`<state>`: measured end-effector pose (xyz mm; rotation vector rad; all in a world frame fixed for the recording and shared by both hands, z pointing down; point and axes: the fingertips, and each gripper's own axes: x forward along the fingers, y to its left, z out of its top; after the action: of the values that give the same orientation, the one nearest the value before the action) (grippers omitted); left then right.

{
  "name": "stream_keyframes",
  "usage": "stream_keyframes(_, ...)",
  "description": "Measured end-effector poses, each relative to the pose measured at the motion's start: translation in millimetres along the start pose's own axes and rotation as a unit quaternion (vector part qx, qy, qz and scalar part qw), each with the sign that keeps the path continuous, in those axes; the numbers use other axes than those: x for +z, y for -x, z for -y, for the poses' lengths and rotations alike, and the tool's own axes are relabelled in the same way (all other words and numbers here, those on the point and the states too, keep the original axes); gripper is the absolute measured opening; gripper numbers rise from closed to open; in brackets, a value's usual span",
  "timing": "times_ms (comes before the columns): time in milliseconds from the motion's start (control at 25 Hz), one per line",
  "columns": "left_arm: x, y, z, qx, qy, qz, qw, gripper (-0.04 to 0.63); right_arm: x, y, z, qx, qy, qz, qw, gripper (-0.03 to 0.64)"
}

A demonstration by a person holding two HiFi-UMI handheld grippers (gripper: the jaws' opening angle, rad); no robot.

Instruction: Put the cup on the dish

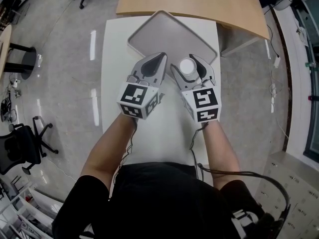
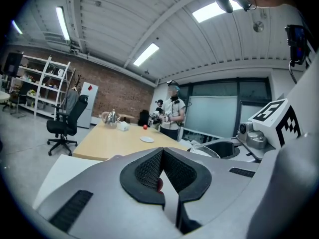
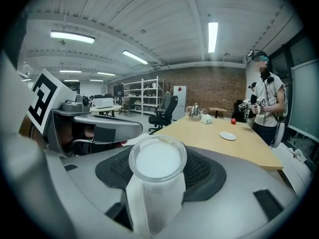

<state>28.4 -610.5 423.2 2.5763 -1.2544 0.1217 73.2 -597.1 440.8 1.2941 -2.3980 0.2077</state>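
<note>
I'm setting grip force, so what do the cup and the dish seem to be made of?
Cup: probably plastic, possibly frosted glass. The wall is milky white and translucent, the rim clearer, the finish matte.
Dish: likely plastic or melamine. It is an even pale grey and matte, with rounded corners, a moulded raised rim and no glare.
Looks alone settle neither.

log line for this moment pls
right hand-held gripper: shut on white cup | left hand-held gripper: shut, empty | cup position: near edge of gray tray, not released
</note>
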Motion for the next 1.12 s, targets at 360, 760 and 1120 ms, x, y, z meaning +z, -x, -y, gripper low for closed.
stream_keyframes(360,-20.1,-24.1,-15.1,0.000,-0.005,-0.011,0.9999,-0.002,-16.4,-34.0,7.3,0.006,-0.002,-0.013,1.000,0.245)
stream_keyframes(760,-45.2,-45.4,-31.6,0.003,0.000,-0.027,0.9996,-0.002,-36.2,-66.2,13.9,0.008,0.007,-0.033,0.999,0.245)
stream_keyframes(1120,-70.6,-60.6,-45.3,0.010,0.006,-0.046,0.9989,-0.002,-63.4,-88.4,26.5,0.005,0.010,-0.057,0.998,0.245)
